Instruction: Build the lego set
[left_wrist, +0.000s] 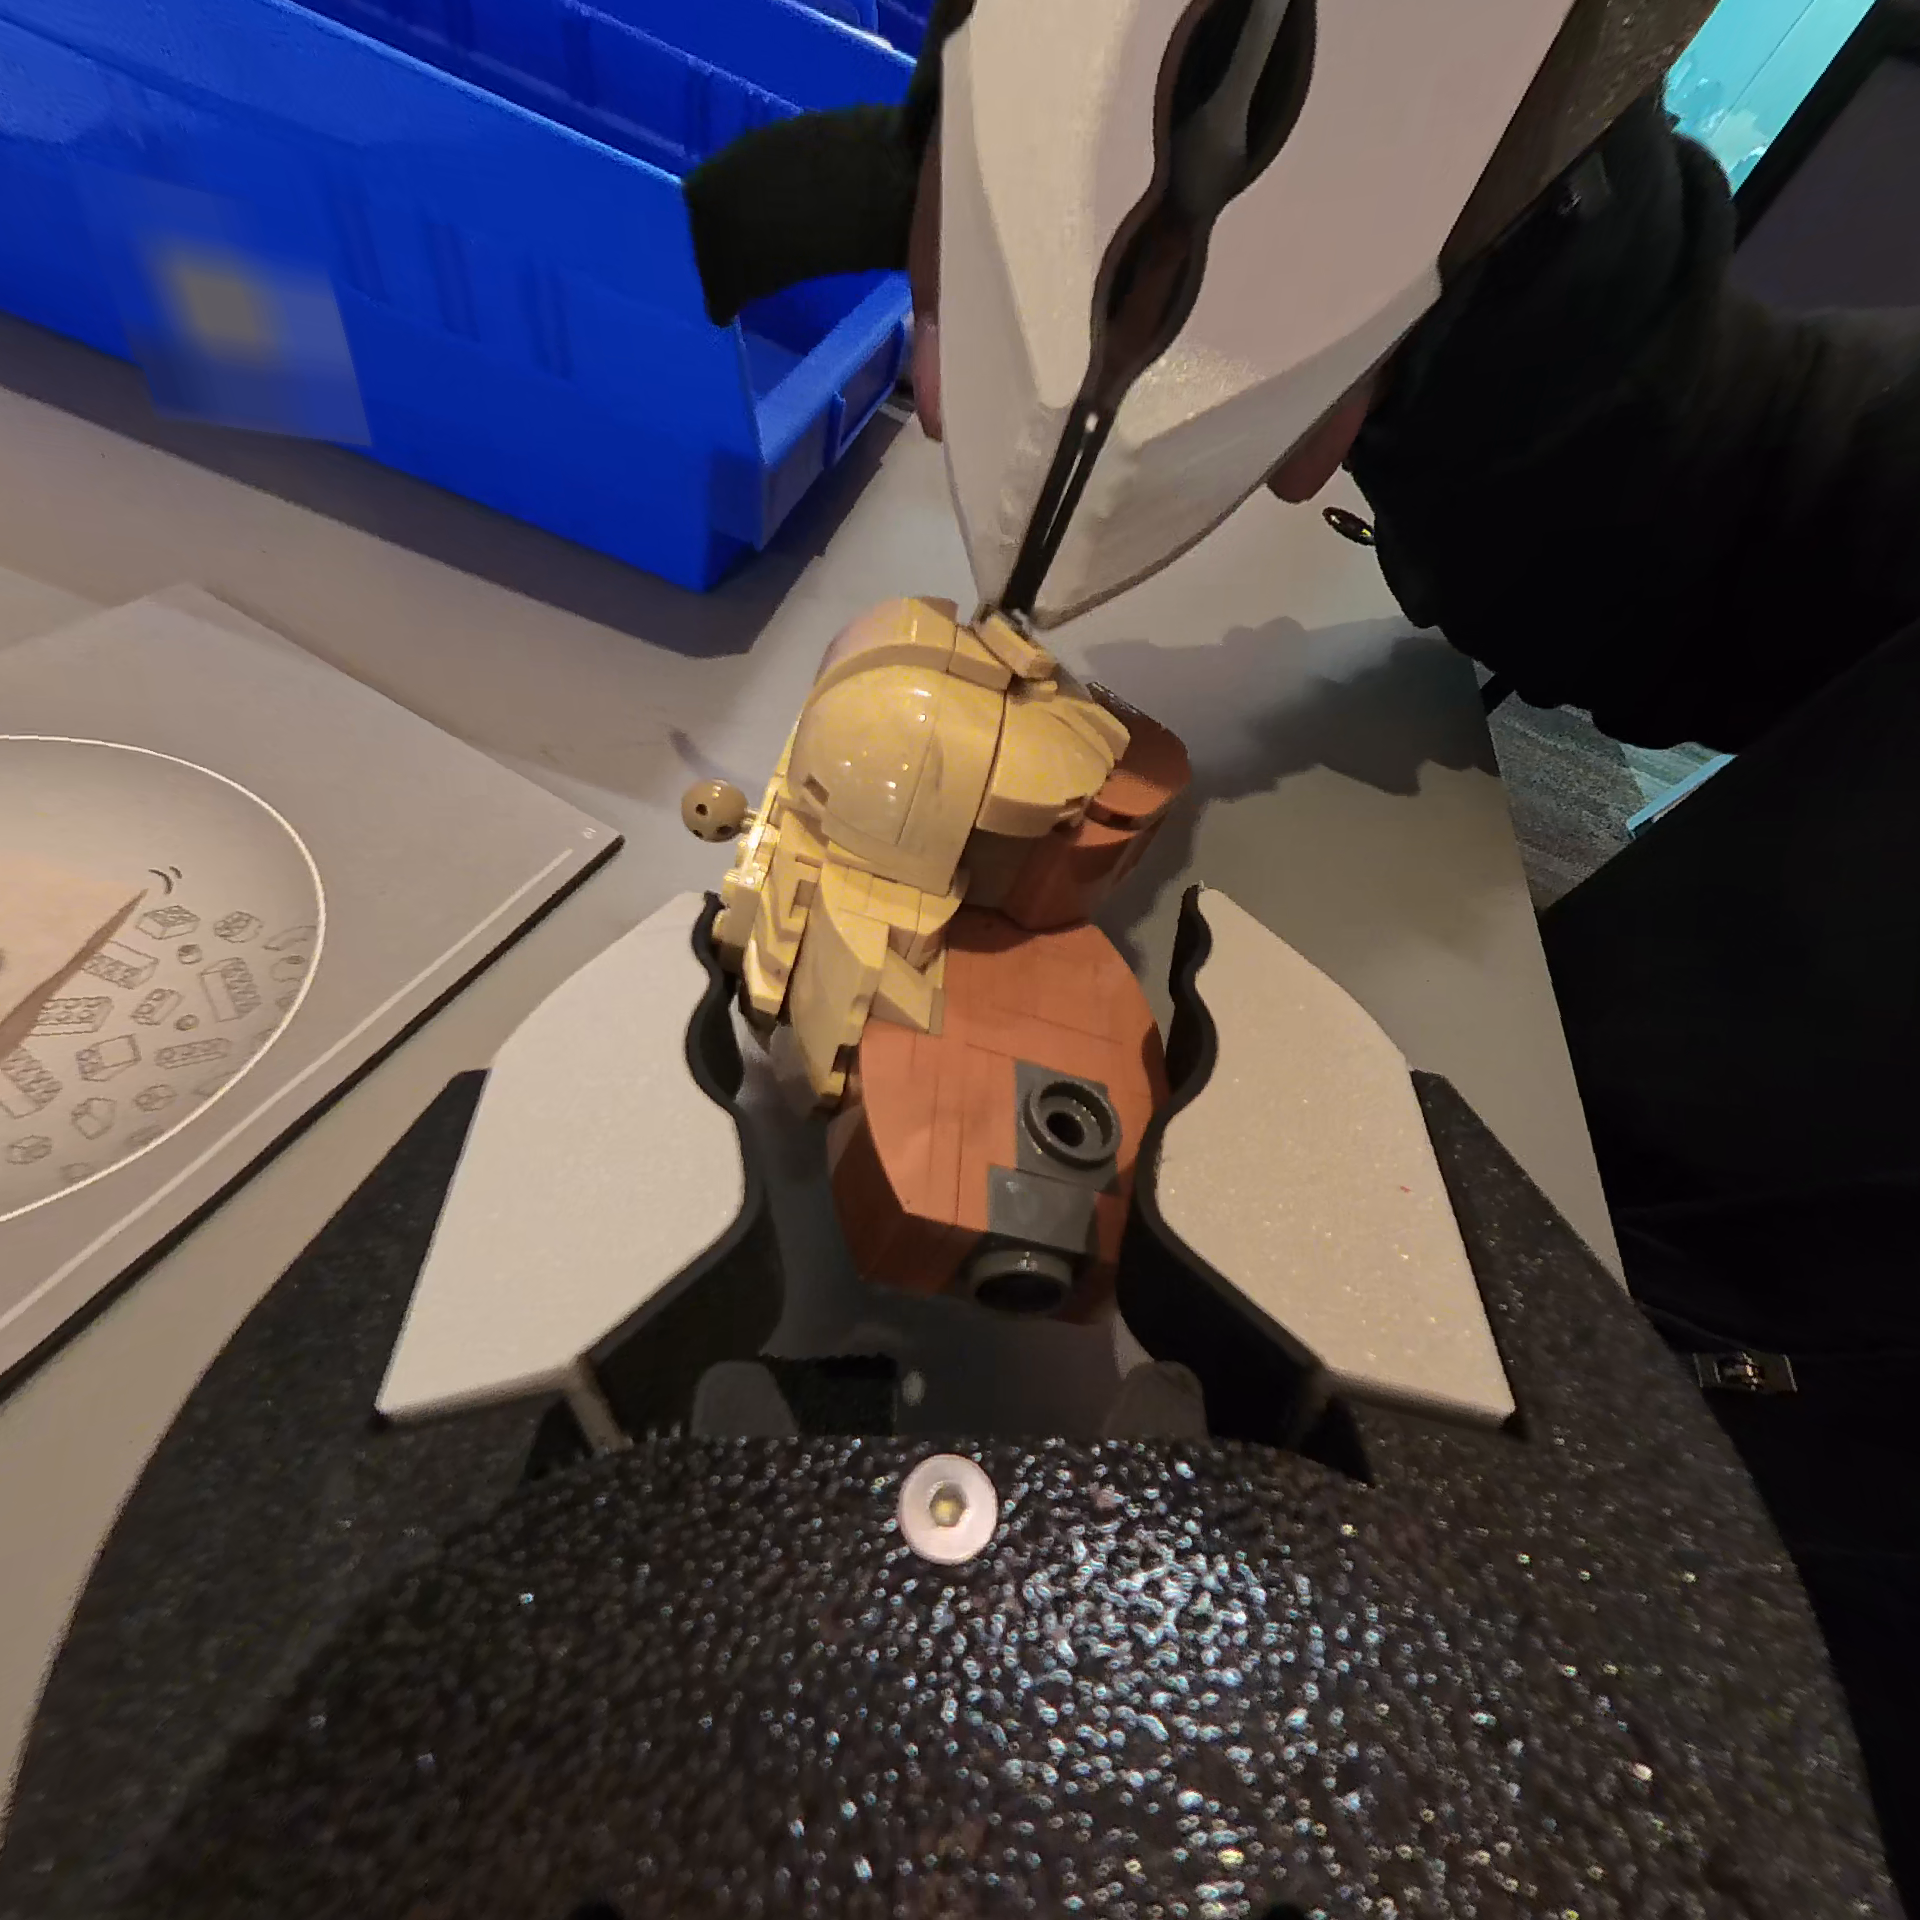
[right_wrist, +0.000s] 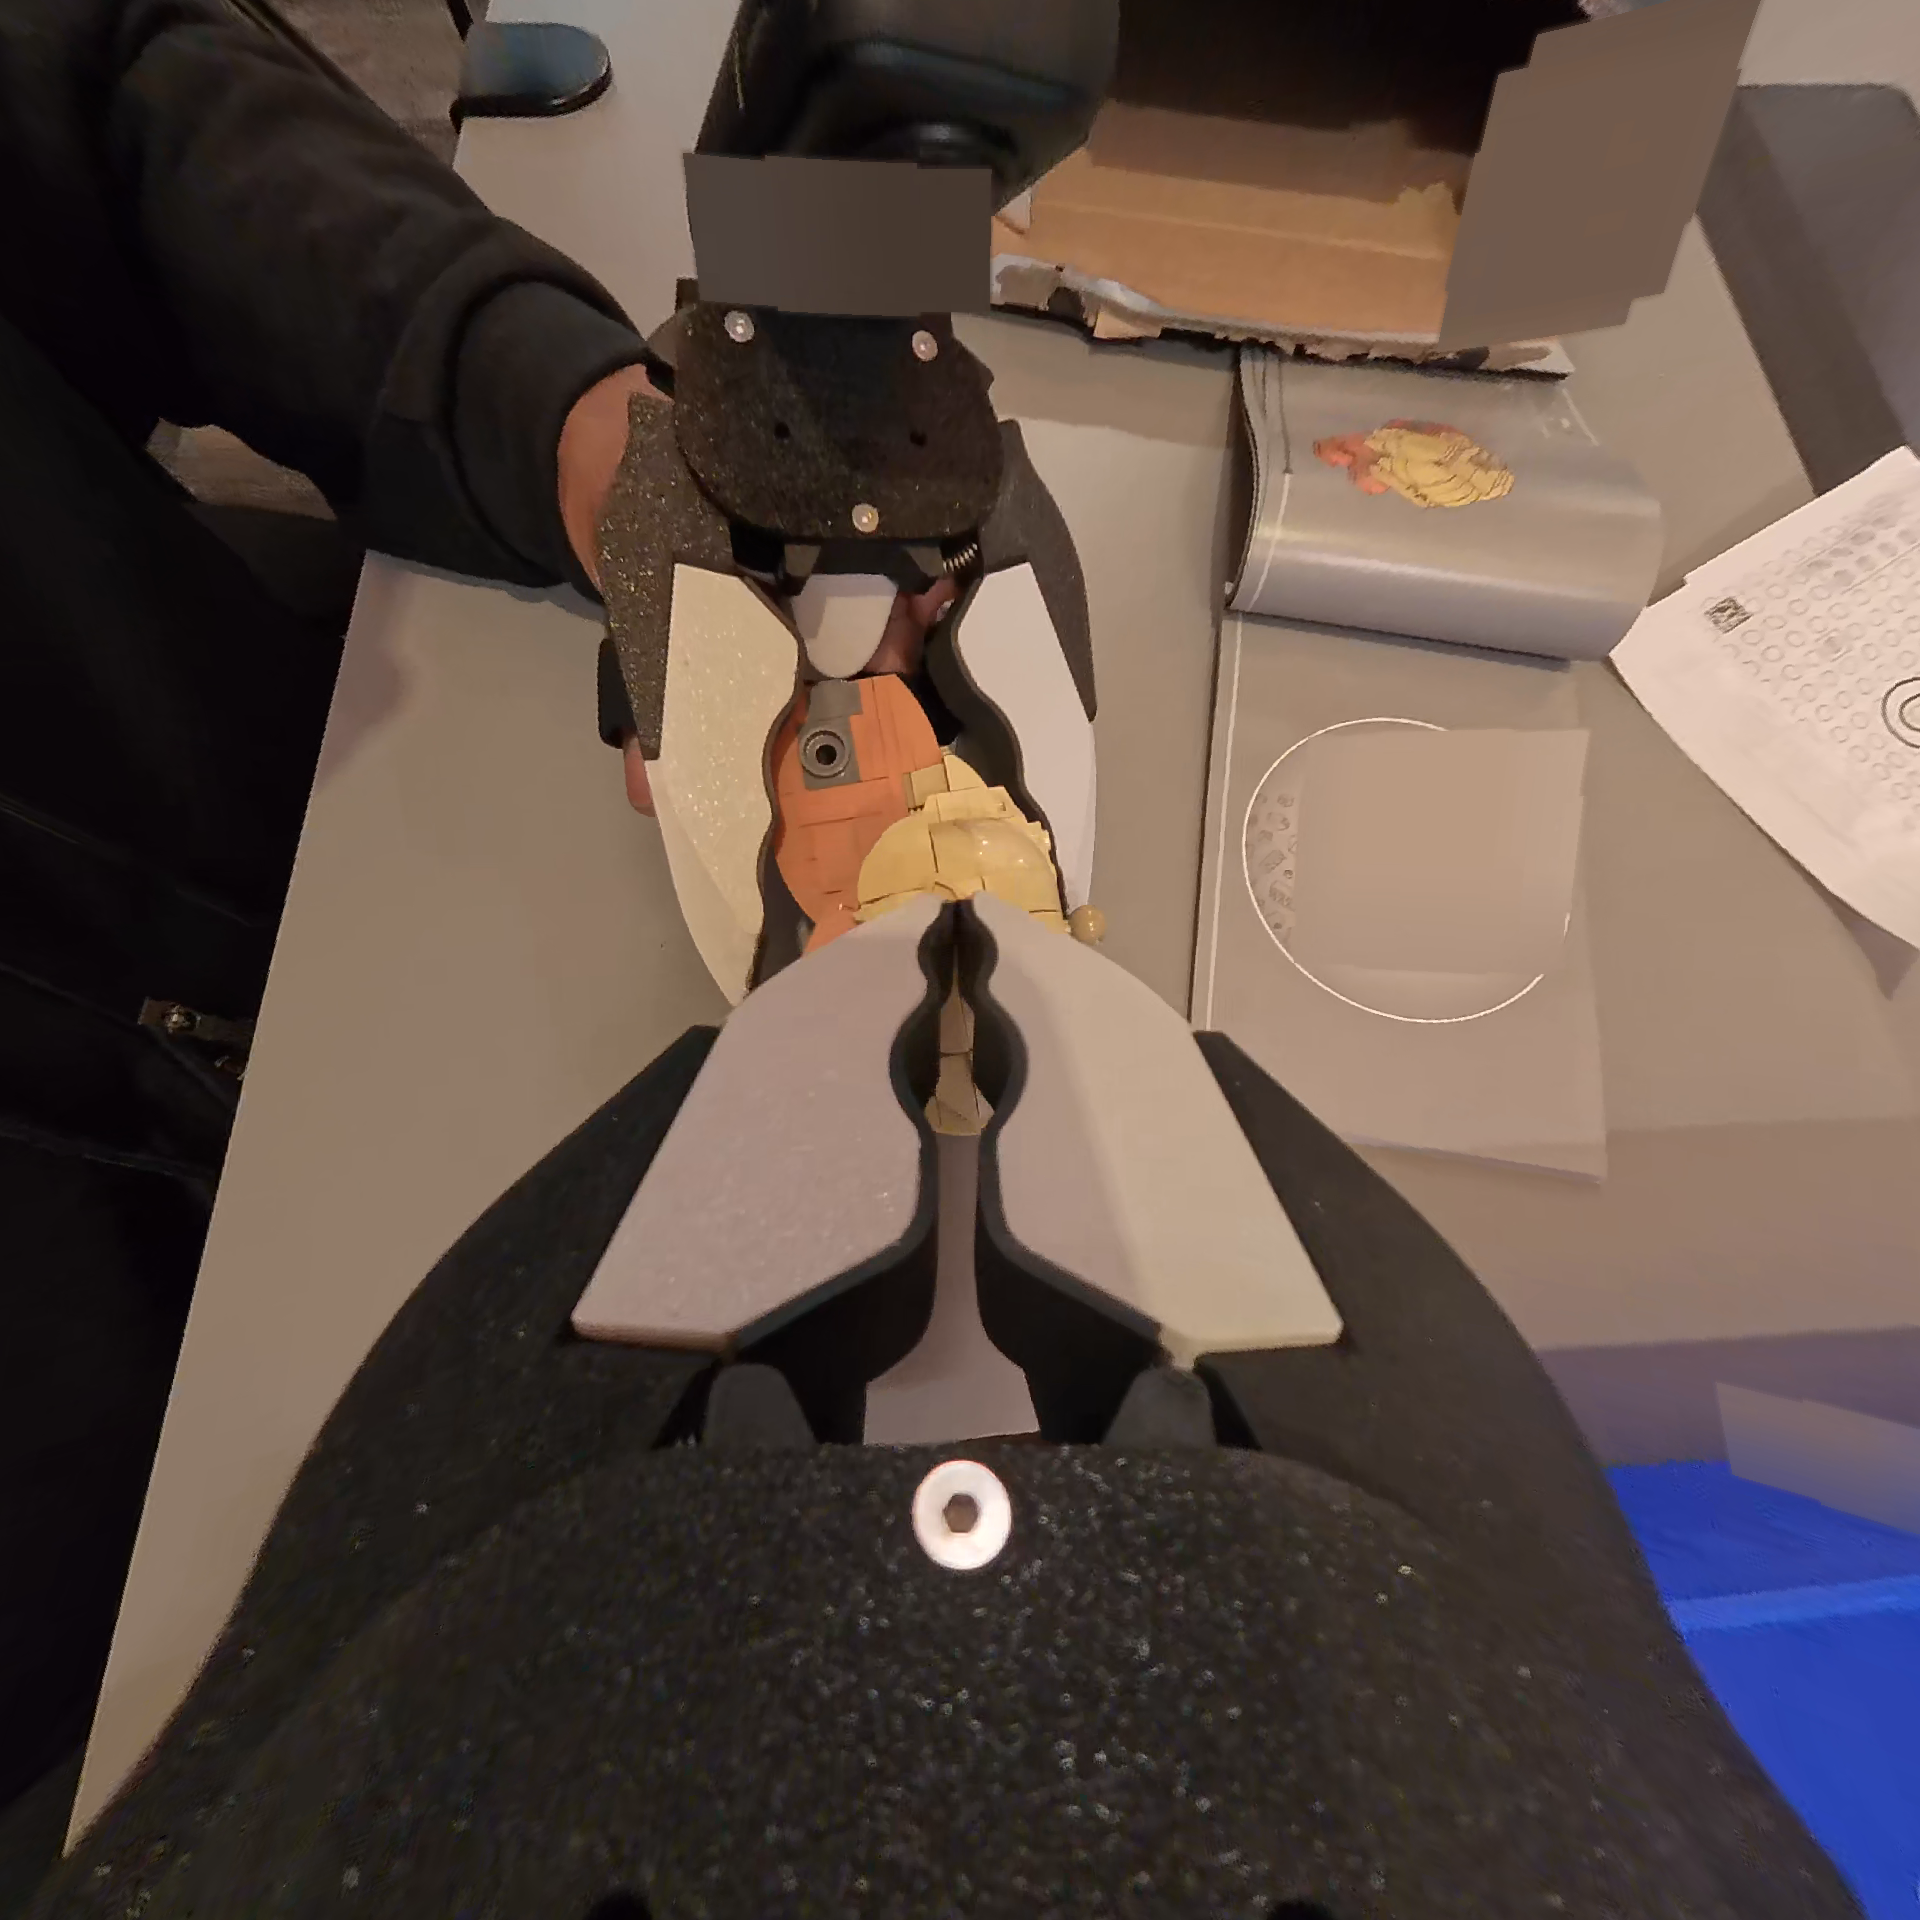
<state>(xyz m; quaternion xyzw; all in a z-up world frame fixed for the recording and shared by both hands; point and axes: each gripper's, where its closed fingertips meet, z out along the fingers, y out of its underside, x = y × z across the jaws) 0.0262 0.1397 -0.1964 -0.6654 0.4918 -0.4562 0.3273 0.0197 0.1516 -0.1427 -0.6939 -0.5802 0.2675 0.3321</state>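
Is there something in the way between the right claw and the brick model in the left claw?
Nothing visible. The right claw, its tips together, already touches the small tan piece on top of the brick model, which sits between the left claw's pads.

Speckled black claw (left_wrist: 940, 997) bodies, pale grey fingers (left_wrist: 582, 1143), silver screw (left_wrist: 943, 1507), black sleeve (right_wrist: 343, 343)

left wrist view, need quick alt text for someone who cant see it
A tan and brown brick model sits between the left gripper and its spread fingers, while the shut right gripper touches the model's top; blue bins stand behind.
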